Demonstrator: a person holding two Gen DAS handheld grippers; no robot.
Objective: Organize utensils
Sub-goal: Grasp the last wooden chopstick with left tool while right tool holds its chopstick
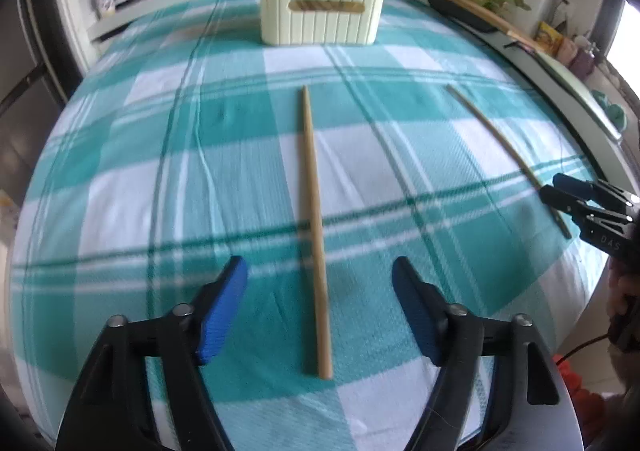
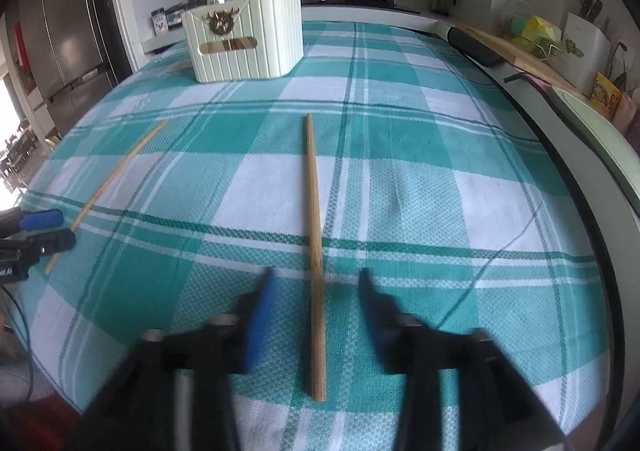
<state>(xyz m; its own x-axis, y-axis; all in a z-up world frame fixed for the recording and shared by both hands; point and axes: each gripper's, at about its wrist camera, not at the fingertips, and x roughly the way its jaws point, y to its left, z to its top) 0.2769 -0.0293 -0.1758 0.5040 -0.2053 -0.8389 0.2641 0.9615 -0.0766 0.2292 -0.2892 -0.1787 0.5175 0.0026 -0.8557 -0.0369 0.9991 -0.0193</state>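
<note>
Left tool (image 1: 320, 305) released astride one chopstick (image 1: 314, 227), right tool (image 2: 316, 307) released astride another chopstick (image 2: 314, 247), both lying on checked table (image 1: 140, 191) nearer than cream holder (image 1: 322, 3)

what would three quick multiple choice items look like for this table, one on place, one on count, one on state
1. Where does the cream utensil holder stand?
A. far end of the checked cloth
B. beside the grippers
C. on the stove

2. How many chopsticks lie on the cloth?
A. one
B. two
C. four

3. The left gripper is:
A. clamped on a chopstick
B. open, straddling a chopstick
C. holding a spoon

Answers: 1 A, it sits beyond both sticks. 2 B, the left chopstick and right chopstick. 3 B, fingers clear of the stick.
</note>
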